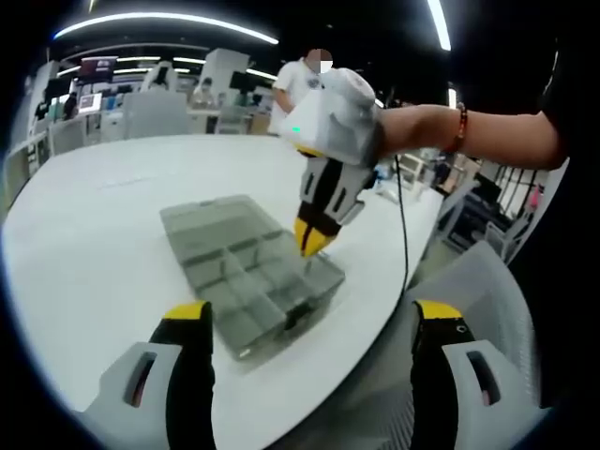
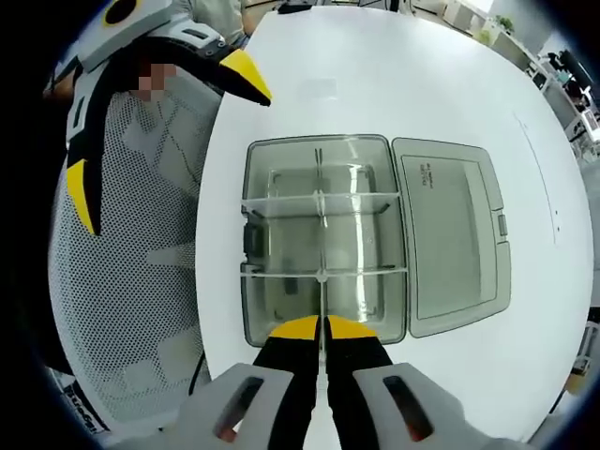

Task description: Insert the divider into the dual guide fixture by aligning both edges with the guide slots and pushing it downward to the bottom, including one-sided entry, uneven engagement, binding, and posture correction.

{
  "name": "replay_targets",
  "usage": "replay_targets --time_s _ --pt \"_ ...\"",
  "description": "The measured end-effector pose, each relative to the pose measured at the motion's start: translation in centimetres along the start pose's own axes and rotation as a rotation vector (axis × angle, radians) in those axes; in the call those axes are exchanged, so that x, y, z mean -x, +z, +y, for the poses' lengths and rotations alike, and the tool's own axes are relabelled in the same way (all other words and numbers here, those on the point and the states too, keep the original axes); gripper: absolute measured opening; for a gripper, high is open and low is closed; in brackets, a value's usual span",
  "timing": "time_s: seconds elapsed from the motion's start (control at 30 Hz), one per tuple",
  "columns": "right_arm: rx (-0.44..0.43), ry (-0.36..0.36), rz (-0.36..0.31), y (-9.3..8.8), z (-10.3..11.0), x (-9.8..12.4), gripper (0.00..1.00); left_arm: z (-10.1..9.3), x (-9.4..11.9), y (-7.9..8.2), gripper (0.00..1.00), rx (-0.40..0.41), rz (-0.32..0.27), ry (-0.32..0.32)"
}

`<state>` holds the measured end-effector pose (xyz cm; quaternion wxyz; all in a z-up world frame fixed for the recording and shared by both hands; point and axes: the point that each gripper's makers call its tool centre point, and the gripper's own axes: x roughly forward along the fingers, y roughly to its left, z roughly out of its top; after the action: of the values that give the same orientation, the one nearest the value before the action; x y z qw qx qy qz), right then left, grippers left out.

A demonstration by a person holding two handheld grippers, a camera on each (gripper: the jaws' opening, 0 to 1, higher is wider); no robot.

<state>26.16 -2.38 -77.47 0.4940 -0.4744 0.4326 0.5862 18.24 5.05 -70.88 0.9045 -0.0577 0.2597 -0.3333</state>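
Note:
A clear plastic compartment box (image 2: 281,309) lies open on the white table (image 2: 375,84), its lid (image 2: 450,234) folded flat to one side. A thin clear divider (image 2: 321,234) runs lengthwise down the box's middle, crossing two clear cross walls. My right gripper (image 2: 325,328) is shut on the near end of this divider, yellow tips close together. In the left gripper view, the right gripper (image 1: 311,242) points down into the box (image 1: 206,225), held by a hand. My left gripper (image 1: 311,311) hangs open near the table's edge, apart from the box, and holds nothing.
A white mesh chair (image 2: 141,281) stands at the table's curved edge beside the box. A black cable (image 1: 403,225) hangs from the right gripper. Beyond the table are desks, monitors and a person in white (image 1: 298,84).

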Motion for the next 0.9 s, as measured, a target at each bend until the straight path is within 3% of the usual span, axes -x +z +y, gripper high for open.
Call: replay_targets --time_s 0.4,0.73,0.9 --pt "0.002 -0.005 -0.013 0.03 0.07 -0.40 0.00 -0.02 -0.15 0.03 0.86 0.002 0.008 -0.010" --pt "-0.077 -0.023 -0.031 0.06 0.01 -0.38 0.00 0.07 -0.36 0.40 0.86 -0.012 0.015 -0.020" --pt "-0.139 -0.038 -0.077 0.14 -0.04 -0.25 0.00 -0.12 -0.49 0.59 0.86 -0.022 0.017 -0.026"
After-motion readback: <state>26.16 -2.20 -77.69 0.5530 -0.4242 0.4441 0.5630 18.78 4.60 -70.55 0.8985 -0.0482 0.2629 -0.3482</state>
